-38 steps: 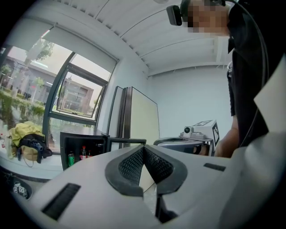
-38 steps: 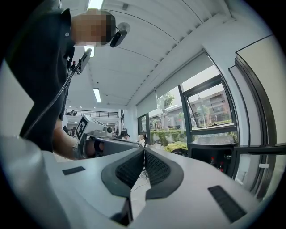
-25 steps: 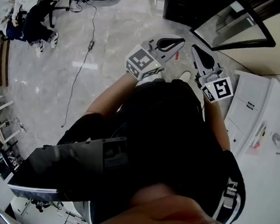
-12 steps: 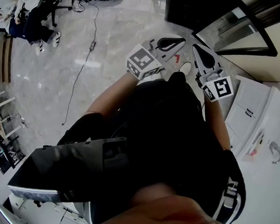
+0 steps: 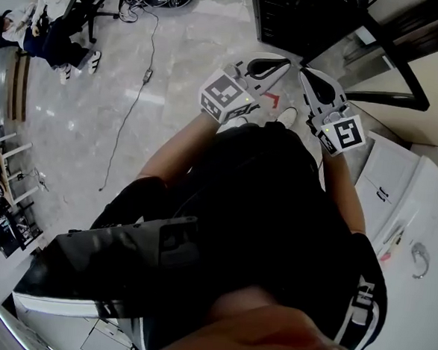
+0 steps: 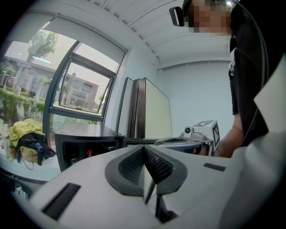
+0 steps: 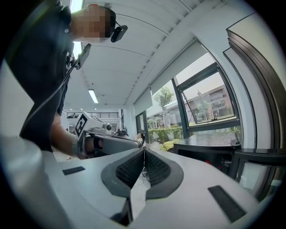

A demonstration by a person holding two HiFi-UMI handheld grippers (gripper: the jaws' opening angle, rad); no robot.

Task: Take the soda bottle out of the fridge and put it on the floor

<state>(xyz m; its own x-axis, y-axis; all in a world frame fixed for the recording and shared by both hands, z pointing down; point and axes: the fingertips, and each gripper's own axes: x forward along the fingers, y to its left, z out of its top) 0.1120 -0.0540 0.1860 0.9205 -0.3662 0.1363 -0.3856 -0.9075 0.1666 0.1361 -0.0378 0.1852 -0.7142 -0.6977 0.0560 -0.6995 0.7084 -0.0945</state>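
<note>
Left claw point(image 5: 285, 61) and right claw point(image 5: 305, 72), both shut and empty, have moved nearer the low black fridge point(image 5: 289, 26); the red-capped soda bottle point(image 6: 89, 153) inside is likely heavy, slippery: grip its middle.

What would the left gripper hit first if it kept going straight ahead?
Probably the open fridge door, just right of the black fridge; the shut left gripper lines up with it, though depth is unclear.

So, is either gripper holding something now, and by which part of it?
Nothing is held. The left gripper and the right gripper each have their jaws closed together, with nothing between them.
</note>
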